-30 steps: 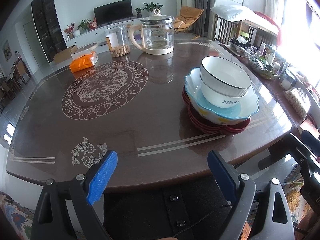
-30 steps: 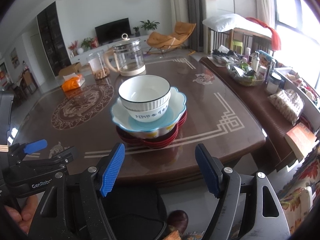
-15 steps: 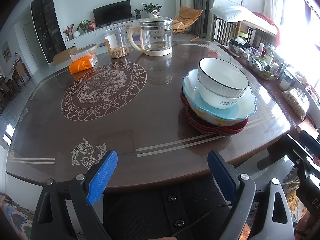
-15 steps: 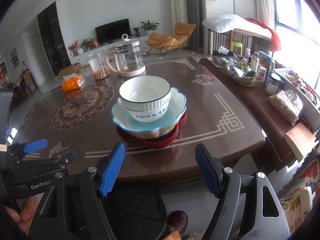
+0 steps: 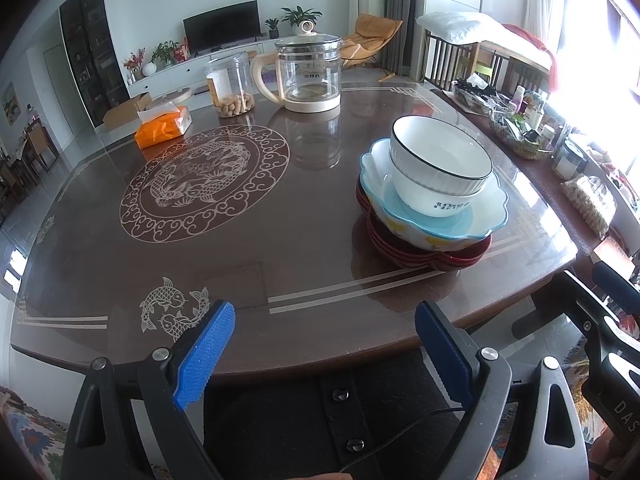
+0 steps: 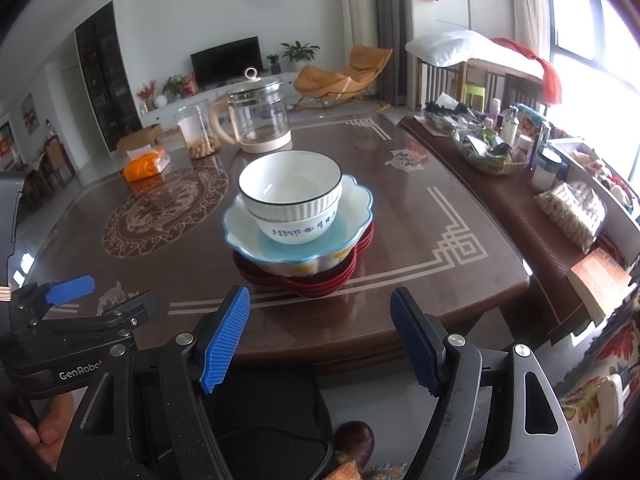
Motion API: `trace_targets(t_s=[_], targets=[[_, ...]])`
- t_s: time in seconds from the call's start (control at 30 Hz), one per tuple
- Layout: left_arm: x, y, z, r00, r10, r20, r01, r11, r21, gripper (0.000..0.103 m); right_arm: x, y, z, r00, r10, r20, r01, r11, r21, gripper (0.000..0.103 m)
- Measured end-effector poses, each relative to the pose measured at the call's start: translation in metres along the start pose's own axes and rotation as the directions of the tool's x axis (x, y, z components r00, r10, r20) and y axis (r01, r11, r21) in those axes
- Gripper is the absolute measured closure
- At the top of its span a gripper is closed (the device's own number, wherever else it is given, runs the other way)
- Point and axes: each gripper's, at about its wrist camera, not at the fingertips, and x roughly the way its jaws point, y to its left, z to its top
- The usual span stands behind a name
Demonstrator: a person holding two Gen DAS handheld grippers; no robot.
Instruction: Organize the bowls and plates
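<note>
Hand-held grippers first: left hand-held gripper spread wide, blue ribbed pads bare, nothing between them, poised at the near edge of the table. Right hand-held gripper likewise parted wide and gripping nothing, aimed straight at the stack from the same near edge.

Beyond the pads, one stack of dishes toward the table's right side, well apart from both grippers. Topmost: white ribbed bowl with a thin dark rim line, sitting slightly tilted inside a second white bowl marked with dark script near its foot. Both nested in a scalloped bowl, white outside with a blue edge, pale blue within, yellow motifs on the outer wall. Underneath, several red plates with lobed rims, piled flat on the table. Top bowl bare inside.

Farther back on the table: glass kettle with cream handle, base and lid knob, nearly empty. Just beside it, clear plastic jar with a layer of peanuts at the bottom. Left of that, orange tissue pack with a white sheet poking out. On the side bench at right, wire basket heaped with small packets and bottles.
</note>
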Motion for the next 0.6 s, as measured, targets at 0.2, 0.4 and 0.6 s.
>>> trace_targets(t_s=[0.2, 0.4, 0.6], targets=[[0.0, 0.0001, 0.0, 1.0, -0.002, -0.001, 0.002, 1.0, -0.001, 0.012, 0.0009, 0.0005, -0.0002, 1.0, -0.001, -0.002, 0.001, 1.0, -0.003, 0.027], [-0.0001, -0.002, 0.0, 1.0, -0.01, -0.004, 0.01, 1.0, 0.001, 0.012, 0.0009, 0.0001, 0.0001, 1.0, -0.002, -0.001, 0.002, 1.0, -0.004, 0.027], [0.0, -0.0026, -0.0004, 1.0, -0.013, -0.003, 0.013, 1.0, 0.0, 0.012, 0.0012, -0.0006, 0.0, 1.0, -0.005, -0.002, 0.005, 1.0, -0.002, 0.027]])
